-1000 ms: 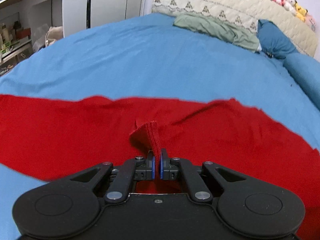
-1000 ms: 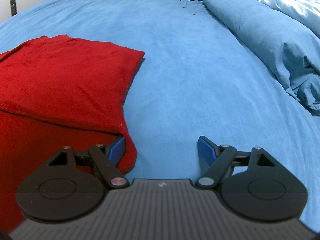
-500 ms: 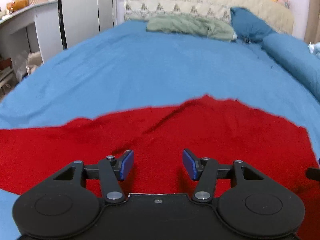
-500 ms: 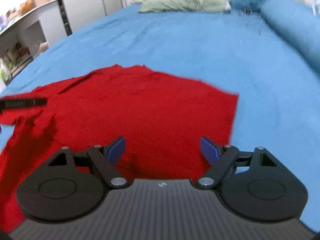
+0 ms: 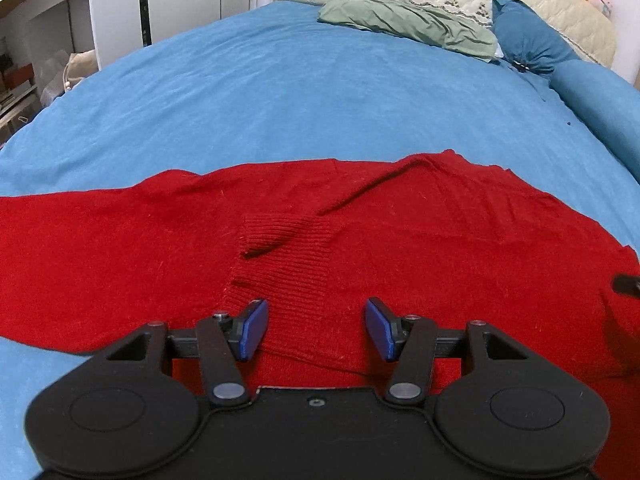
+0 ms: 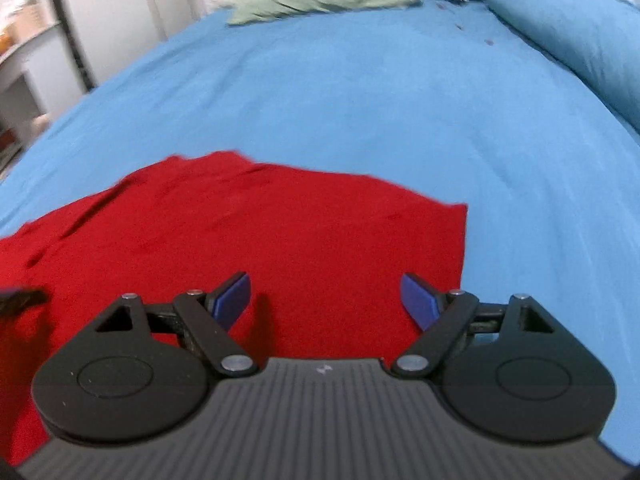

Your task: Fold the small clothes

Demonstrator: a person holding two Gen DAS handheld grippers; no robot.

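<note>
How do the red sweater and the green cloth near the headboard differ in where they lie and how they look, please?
The red sweater lies spread flat close under both open claws; the green cloth lies far off at the head of the bed. The sweater shows a ribbed cuff folded onto its body; the green cloth is rumpled into a long heap. Both rest on the blue bedsheet, and no claw holds either.

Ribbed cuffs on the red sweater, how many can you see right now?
1: a ribbed cuff lies folded onto the red sweater, just ahead of the open left gripper. Another may be hidden.
</note>
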